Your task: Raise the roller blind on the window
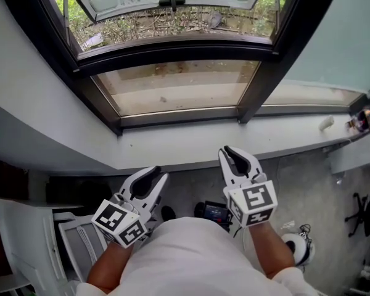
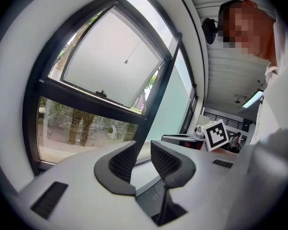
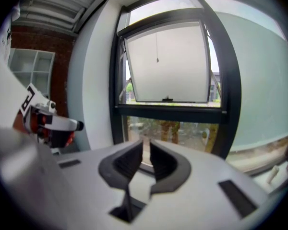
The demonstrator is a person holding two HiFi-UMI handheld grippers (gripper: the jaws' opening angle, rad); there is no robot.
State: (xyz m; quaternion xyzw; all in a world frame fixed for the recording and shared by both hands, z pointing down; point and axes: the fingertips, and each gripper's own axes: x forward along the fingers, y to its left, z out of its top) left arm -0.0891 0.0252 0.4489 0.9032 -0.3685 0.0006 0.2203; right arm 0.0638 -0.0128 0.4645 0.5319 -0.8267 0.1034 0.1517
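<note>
Your left gripper [image 2: 143, 150] gapes empty, your right gripper [image 3: 146, 150] barely parted: pinch the thin, likely slippery pull cord [image 3: 157, 44] at twelve o'clock

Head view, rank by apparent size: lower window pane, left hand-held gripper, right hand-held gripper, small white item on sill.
1. lower window pane
2. left hand-held gripper, right hand-held gripper: look alike, both near the camera, tie
3. small white item on sill
</note>
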